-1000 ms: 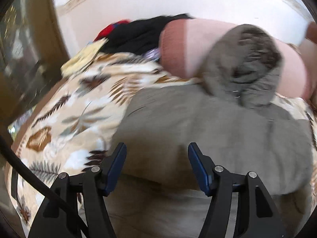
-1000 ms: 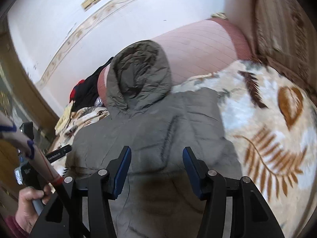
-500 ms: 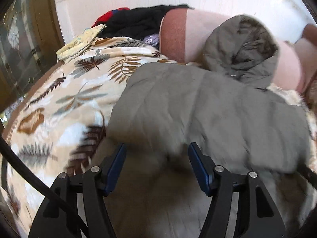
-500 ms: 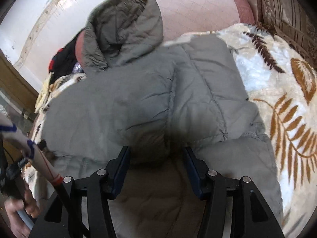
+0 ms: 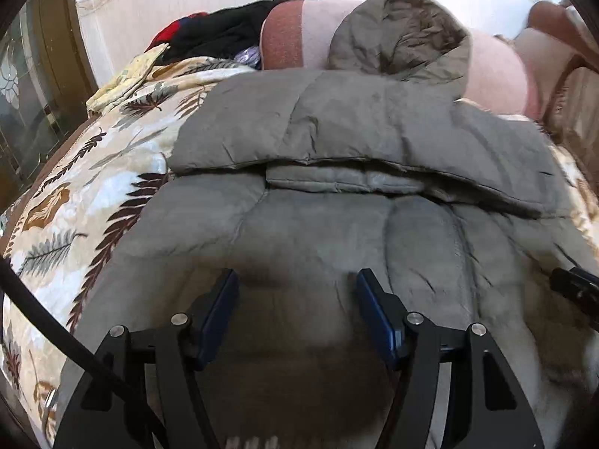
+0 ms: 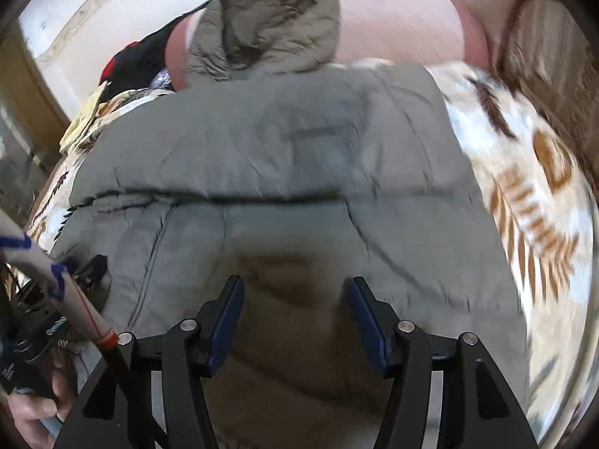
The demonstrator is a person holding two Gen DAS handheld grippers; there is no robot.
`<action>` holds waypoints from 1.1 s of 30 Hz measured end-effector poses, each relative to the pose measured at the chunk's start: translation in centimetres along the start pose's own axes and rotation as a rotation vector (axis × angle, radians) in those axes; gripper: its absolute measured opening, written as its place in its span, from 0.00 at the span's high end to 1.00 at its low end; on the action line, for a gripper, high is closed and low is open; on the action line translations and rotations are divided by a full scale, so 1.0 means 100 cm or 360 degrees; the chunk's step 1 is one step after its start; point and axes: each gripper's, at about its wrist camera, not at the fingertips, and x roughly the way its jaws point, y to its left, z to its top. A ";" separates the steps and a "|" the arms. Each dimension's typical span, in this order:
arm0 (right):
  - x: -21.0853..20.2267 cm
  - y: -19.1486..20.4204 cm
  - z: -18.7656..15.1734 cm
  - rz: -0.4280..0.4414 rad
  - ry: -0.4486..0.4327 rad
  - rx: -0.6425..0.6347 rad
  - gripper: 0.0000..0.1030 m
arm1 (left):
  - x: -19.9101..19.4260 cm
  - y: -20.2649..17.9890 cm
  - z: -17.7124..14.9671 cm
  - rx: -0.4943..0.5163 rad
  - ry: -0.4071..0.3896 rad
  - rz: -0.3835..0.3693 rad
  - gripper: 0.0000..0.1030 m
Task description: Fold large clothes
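Bed with leaf-print blanket (image 5: 86, 202), pink bolster (image 6: 397, 22) at the head. Grey hooded jacket (image 5: 337, 172) spread on the blanket, hood (image 5: 404, 37) against the bolster. Left claw (image 5: 297, 292) and right claw (image 6: 294, 295) both spread, nothing pinched, just over the jacket.

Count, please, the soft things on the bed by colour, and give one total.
Grey: 1, the hooded jacket
Pink: 1, the bolster
Leaf-patterned cream: 1, the blanket
Black and red: 1, the heap of clothes; how many pieces it holds cannot be told
Pale yellow: 1, the cloth
Total: 5
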 end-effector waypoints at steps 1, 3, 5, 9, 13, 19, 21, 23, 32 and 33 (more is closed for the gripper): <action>-0.010 -0.001 -0.006 0.0005 -0.0022 0.0009 0.39 | -0.011 0.000 -0.005 0.0014 -0.0021 -0.0012 0.37; -0.035 0.000 -0.026 0.0004 -0.0091 -0.0027 0.39 | -0.034 0.001 -0.021 0.0052 -0.0061 -0.0023 0.37; -0.059 -0.001 -0.052 -0.0035 -0.0141 -0.0088 0.39 | -0.057 0.002 -0.042 0.0082 -0.0129 -0.0010 0.34; -0.079 -0.013 -0.094 -0.0087 -0.0145 -0.0077 0.39 | -0.073 0.002 -0.073 0.0111 -0.0124 -0.0010 0.34; -0.079 -0.015 -0.118 -0.0138 -0.0102 -0.0089 0.39 | -0.061 -0.004 -0.075 0.0144 -0.0059 0.0010 0.34; -0.073 -0.008 -0.131 -0.0216 -0.0103 -0.0170 0.33 | -0.055 -0.004 -0.079 0.0152 -0.0029 0.0012 0.33; -0.071 -0.005 -0.133 -0.0242 -0.0107 -0.0165 0.32 | -0.055 -0.004 -0.081 0.0155 -0.0026 0.0012 0.32; -0.069 -0.001 -0.134 -0.0278 -0.0110 -0.0183 0.31 | -0.055 -0.005 -0.081 0.0162 -0.0030 0.0016 0.32; -0.070 0.002 -0.140 -0.0312 -0.0124 -0.0172 0.30 | -0.056 -0.002 -0.081 0.0152 -0.0028 0.0008 0.32; -0.070 0.002 -0.140 -0.0316 -0.0125 -0.0175 0.30 | -0.057 -0.002 -0.081 0.0148 -0.0032 0.0007 0.32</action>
